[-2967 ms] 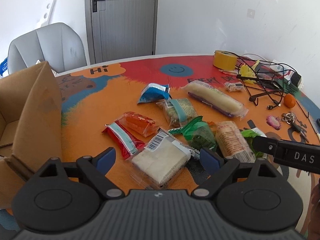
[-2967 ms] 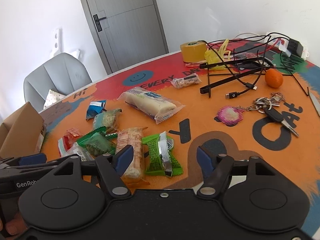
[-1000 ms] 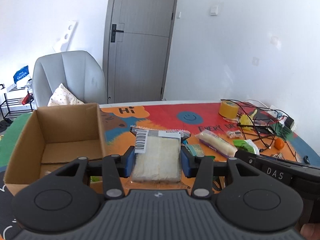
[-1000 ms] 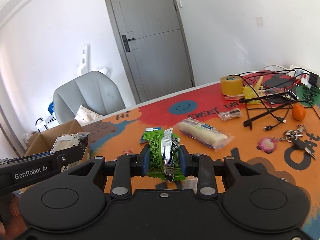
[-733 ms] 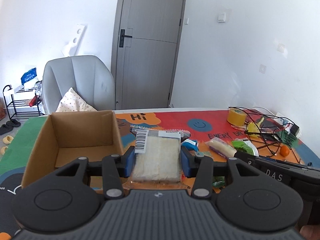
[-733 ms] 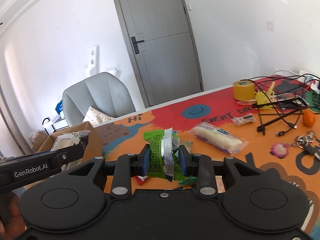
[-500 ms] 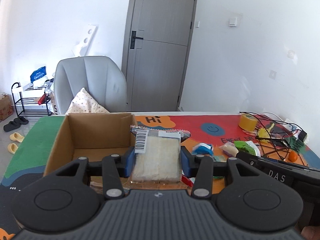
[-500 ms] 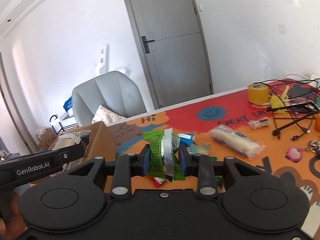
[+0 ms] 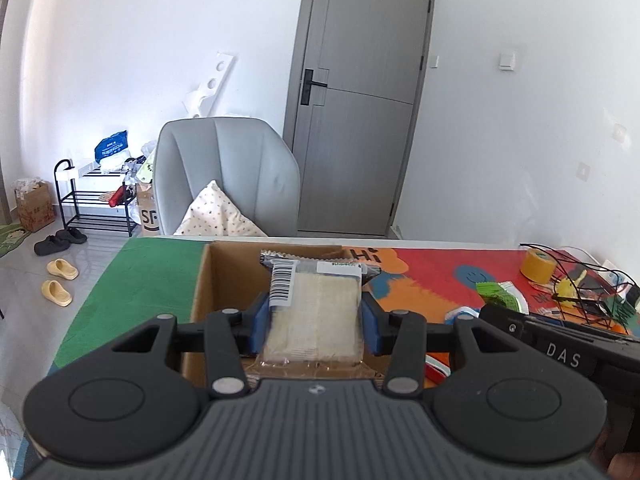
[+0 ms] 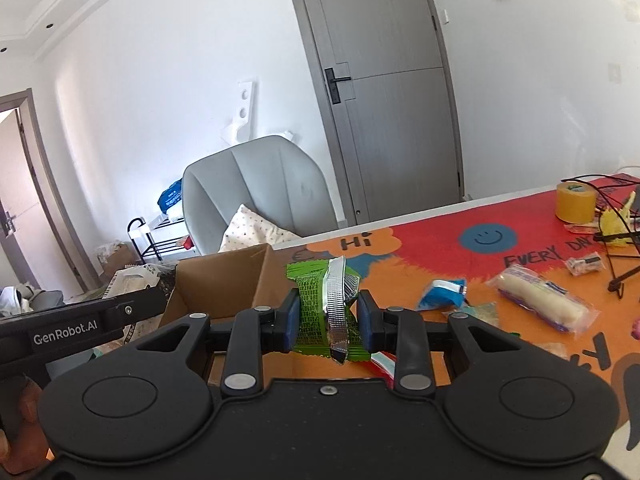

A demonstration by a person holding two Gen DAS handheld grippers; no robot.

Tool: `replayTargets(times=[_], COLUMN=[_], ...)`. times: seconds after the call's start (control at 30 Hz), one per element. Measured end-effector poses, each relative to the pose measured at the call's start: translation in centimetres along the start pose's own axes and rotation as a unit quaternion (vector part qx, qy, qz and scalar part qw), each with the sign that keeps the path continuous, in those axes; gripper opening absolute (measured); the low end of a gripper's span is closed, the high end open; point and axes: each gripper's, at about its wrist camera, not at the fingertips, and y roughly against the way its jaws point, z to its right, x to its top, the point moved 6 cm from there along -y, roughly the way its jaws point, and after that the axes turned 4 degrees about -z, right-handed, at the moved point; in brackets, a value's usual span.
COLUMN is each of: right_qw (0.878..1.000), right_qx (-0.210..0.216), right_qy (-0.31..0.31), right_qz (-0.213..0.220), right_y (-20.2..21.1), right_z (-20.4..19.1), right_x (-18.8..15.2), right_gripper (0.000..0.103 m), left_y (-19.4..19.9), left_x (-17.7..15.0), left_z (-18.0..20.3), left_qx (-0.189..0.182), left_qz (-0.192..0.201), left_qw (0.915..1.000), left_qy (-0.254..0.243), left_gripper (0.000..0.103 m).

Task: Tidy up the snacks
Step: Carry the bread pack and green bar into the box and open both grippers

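Step in hand: carrying snacks to the cardboard box (image 9: 224, 280); both claws are loaded and neither has let go yet.
Left claw (image 9: 315, 322): clamped on a clear-wrapped pale wafer pack (image 9: 314, 312) with a barcode label, its blue pads pressed on the pack's two sides.
Where that pack is: centre of the left wrist frame, in front of the box's open top (whether it is truly above the opening or just short of it I cannot tell from this angle).
Right claw (image 10: 328, 320): clamped on a green snack packet (image 10: 316, 312) with a silver crimped seam, held upright in the middle of the right wrist frame.
Where that packet is: to the right of the box in that frame, above the orange part of the table (image 10: 520, 364), not over the opening.
Left on the table: a blue packet (image 10: 442, 292), a long pale roll in clear wrap (image 10: 540, 300) and a small wrapped sweet (image 10: 582, 264), all at the right of the right wrist frame.
Next move, as I judge it: lower the left claw into the box and spread it to drop the wafer pack, then swing the right claw leftward over the opening; the two claws are close, so they should go one at a time.
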Motion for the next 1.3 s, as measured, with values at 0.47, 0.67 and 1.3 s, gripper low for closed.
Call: replayTargets(times=[0.47, 0.67, 1.3], right_qw=[0.999, 0.998, 0.997], right_qx=[0.029, 0.036, 0.058], right_qy=[0.024, 0.035, 0.030], right_qz=[-0.025, -0.033, -0.042], right_y=[-2.5, -3.6, -3.8], right_z=[-4.4, -5.8, -7.4], right_x=[0.7, 0.9, 1.3], right_gripper=[0.031, 0.031, 0.040], left_y=[-2.8, -3.1, -1.4], left_x=[-0.6, -0.9, -0.5], left_z=[-4.5, -5.8, -7.4], left_qx=[0.019, 0.020, 0.060], left_qz=[-0.037, -0.049, -0.040], left_qw=[0.9984, 0.9975, 0.9962], left_qy=[0.037, 0.047, 0.048], left_gripper=[0.048, 0.049, 0.072])
